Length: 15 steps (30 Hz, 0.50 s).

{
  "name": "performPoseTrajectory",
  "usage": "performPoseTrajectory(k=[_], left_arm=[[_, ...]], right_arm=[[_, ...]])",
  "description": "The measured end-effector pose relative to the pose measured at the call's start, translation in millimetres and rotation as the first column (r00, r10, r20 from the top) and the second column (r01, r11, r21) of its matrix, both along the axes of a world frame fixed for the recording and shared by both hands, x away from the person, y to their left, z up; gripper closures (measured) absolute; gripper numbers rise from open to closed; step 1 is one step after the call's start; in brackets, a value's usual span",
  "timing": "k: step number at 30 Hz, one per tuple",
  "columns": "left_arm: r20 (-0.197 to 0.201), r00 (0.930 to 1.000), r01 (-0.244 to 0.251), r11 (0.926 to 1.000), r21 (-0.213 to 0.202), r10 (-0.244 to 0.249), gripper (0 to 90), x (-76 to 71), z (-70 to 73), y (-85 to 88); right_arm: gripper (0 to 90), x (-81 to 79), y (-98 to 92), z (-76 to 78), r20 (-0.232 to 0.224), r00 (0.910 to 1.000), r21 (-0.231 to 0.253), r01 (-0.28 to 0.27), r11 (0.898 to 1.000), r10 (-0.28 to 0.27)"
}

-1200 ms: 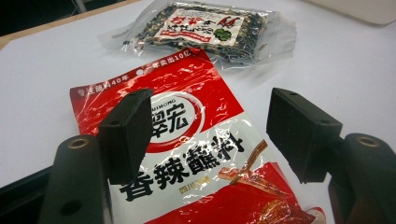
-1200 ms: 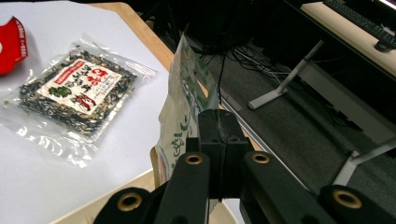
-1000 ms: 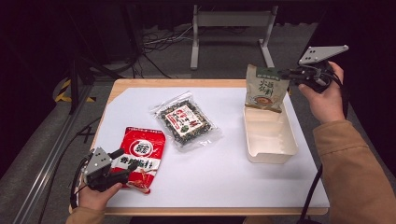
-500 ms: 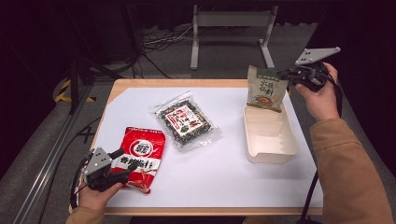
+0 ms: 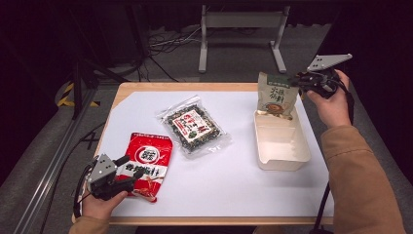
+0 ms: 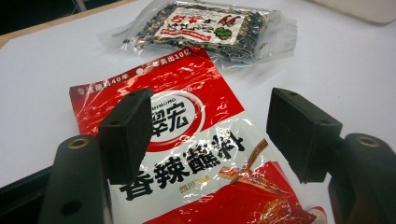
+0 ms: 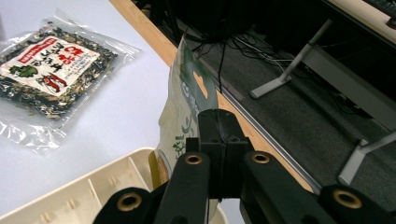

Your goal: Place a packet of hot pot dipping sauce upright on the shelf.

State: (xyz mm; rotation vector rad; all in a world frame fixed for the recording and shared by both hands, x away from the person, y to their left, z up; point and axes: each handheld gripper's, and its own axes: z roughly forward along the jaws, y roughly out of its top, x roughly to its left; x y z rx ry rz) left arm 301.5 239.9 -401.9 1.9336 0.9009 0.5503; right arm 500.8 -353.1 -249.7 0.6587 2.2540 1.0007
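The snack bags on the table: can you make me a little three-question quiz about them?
1. True or false: the right gripper pinches the green pouch.
2. Which bag lies between the open left gripper's jaws: A the red packet, B the clear bag?
3. What is the pouch's bottom end dipping into?

Key: 1 true; 2 A; 3 the cream tray.

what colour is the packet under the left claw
Red, with a white circle and black lettering; the packet shows best in the left gripper view.
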Motion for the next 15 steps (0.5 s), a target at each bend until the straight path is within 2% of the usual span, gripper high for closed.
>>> performPoseTrajectory(k=[9,15], left_arm=[[0.000,1.0000,0.000,1.0000,0.002,0.000,32.5,-0.2,0.0,-0.3],[0.000,1.0000,0.000,1.0000,0.003,0.000,32.4,0.0,-0.1,-0.3]], right_arm=[[90.0,0.1,2.1,-8.2,-0.025,0.9993,0.004,-0.027,1.000,0.027],[90.0,0.2,9.9,-15.2,-0.050,0.9959,0.000,-0.076,0.997,0.076]])
